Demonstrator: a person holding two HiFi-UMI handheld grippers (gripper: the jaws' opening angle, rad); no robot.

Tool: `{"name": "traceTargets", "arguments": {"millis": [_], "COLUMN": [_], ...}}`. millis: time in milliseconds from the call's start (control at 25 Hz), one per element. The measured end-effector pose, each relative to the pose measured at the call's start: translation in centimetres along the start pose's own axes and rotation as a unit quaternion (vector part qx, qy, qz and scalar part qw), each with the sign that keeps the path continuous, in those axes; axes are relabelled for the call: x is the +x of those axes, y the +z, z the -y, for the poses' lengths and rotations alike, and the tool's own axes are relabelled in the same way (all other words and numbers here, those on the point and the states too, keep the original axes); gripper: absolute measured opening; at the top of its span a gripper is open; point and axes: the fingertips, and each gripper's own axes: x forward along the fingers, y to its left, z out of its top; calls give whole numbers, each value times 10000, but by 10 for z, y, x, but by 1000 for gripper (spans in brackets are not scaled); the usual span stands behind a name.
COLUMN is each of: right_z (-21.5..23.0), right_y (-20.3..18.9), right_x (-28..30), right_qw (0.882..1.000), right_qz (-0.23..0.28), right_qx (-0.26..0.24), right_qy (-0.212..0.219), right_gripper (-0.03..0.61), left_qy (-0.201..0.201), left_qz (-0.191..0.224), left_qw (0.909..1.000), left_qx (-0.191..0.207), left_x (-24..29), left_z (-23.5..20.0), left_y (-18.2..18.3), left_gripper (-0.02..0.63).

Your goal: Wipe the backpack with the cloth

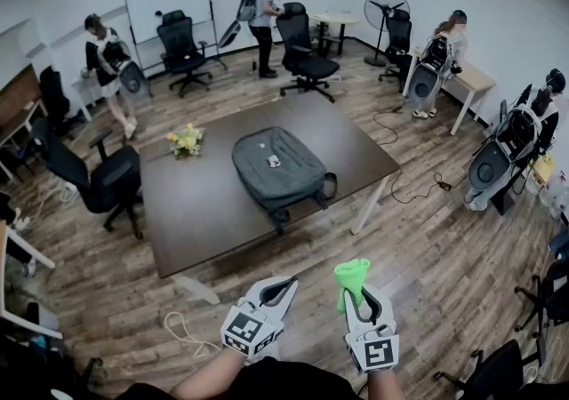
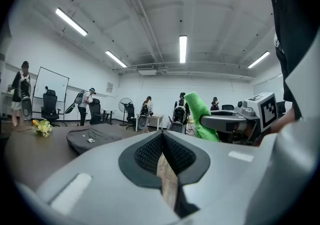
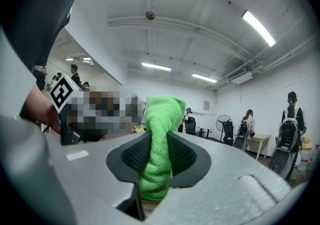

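Grey fabric backpack (image 1: pixel 277 167) lies flat on the dark brown rectangular worktop (image 1: pixel 200 212), in its right half. Soft rounded outline, small white tag (image 1: pixel 274 160) on top. Its dark straps (image 1: pixel 325 187) trail off the lower end and finish close to the worktop's near long edge. The left half of the worktop is bare, smooth and matte, apart from a yellow flower bunch (image 1: pixel 185 140) near the far left corner. A black office chair (image 1: pixel 111 180) sits just beside the left short edge. Both grippers hang over the wood-plank floor (image 1: pixel 444 265), well short of the near edge. The floor between them and the worktop is open apart from a white worktop leg (image 1: pixel 197 288) and a loose white cable (image 1: pixel 180 327) off to the left. A thin black cable (image 1: pixel 411 187) runs on the floor past the right edge. Left gripper (image 1: pixel 286 283): fingers pressed together, ribbed black pads meeting at the tip, nothing between them. Right gripper (image 1: pixel 360 290): fingers pinching the green fuzzy cloth (image 1: pixel 351 274), which stands up as a folded wad above the tips, with a short tail below the pads. The grippers are side by side, near each other but not touching, and both point toward the worktop. People and more chairs stand along the walls, well apart from the worktop.
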Motion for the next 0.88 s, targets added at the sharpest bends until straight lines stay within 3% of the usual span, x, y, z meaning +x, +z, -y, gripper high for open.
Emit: {"name": "traceTargets", "arguments": {"millis": [440, 640, 880], "right_z": [0, 8, 12], "right_y": [9, 12, 11], "right_x": [2, 4, 19], "right_qw": [9999, 9990, 9987], "right_qz": [94, 232, 202], "right_qx": [-52, 347, 412], "right_qy": [82, -172, -222], "right_gripper": [91, 95, 97], "left_qy": [17, -23, -33], "left_qz": [49, 39, 7], "left_qw": [10000, 10000, 10000], "left_qx": [-33, -49, -48], "left_x": [-7, -7, -5], "left_z": [-1, -6, -22], "left_y": [1, -4, -4], "left_gripper": [20, 20, 20]}}
